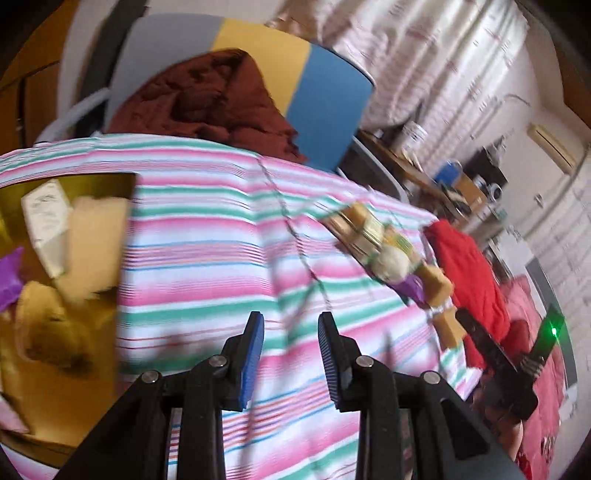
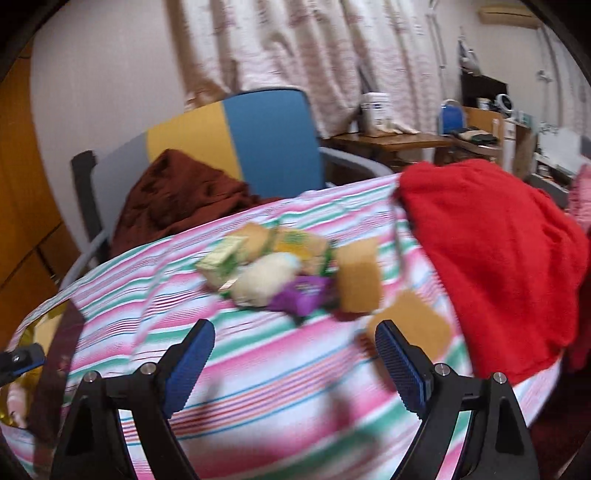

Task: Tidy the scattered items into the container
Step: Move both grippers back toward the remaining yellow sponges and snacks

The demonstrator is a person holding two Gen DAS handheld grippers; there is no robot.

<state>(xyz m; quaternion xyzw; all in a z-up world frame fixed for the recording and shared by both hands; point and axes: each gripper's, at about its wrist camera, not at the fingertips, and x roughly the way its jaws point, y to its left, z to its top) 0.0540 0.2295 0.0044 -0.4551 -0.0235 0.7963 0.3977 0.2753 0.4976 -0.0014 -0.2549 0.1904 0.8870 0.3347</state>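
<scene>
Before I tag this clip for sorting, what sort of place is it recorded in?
Most likely a lived-in room at home: a curtain covers the far wall, an air conditioner sits high up, and a striped cloth covers the table beside a chair.

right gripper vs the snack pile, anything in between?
Nothing. In the right wrist view, only bare striped cloth lies between the open right gripper and the snack pile. A flat tan piece sits by its right finger.

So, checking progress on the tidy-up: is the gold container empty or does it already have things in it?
Partly filled: the gold container holds a white packet and tan pieces.
</scene>
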